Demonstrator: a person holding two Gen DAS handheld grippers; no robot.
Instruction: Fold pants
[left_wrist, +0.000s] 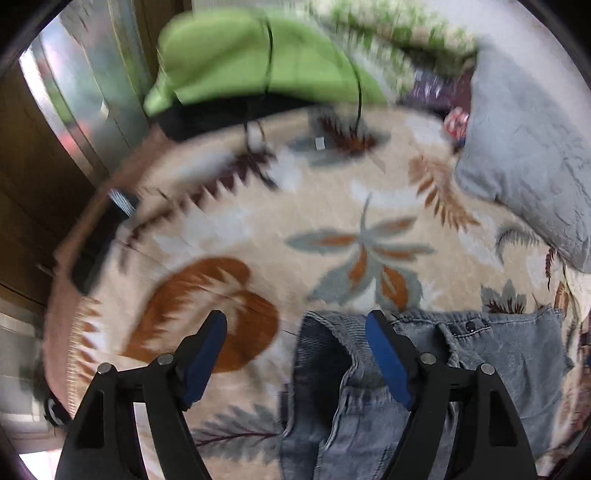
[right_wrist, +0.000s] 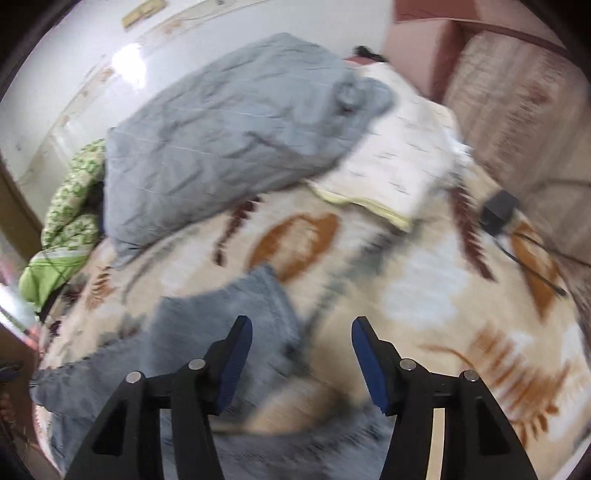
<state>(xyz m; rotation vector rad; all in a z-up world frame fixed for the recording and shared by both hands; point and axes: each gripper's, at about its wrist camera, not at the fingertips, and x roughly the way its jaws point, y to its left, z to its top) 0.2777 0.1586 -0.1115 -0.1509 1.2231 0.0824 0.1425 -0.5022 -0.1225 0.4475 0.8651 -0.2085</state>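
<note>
A pair of faded blue denim pants (left_wrist: 480, 354) lies on a leaf-patterned blanket (left_wrist: 258, 229), waistband toward the top of the left wrist view, one part folded over. My left gripper (left_wrist: 295, 325) hovers above the waistband's left edge with its jaws open and nothing pressed between the blue pads (left_wrist: 388, 358). In the right wrist view the pants (right_wrist: 221, 317) show as a blurred grey-blue shape at lower left. My right gripper (right_wrist: 301, 328) stands open above the pants' right edge and the blanket (right_wrist: 424, 280), holding nothing.
A grey pillow (right_wrist: 229, 147) and a white pillow (right_wrist: 399, 170) lie at the far side of the bed. A green quilt (left_wrist: 251, 59) with a thin black cable across it sits at the head. A black charger (right_wrist: 498, 210) with its cable rests at right.
</note>
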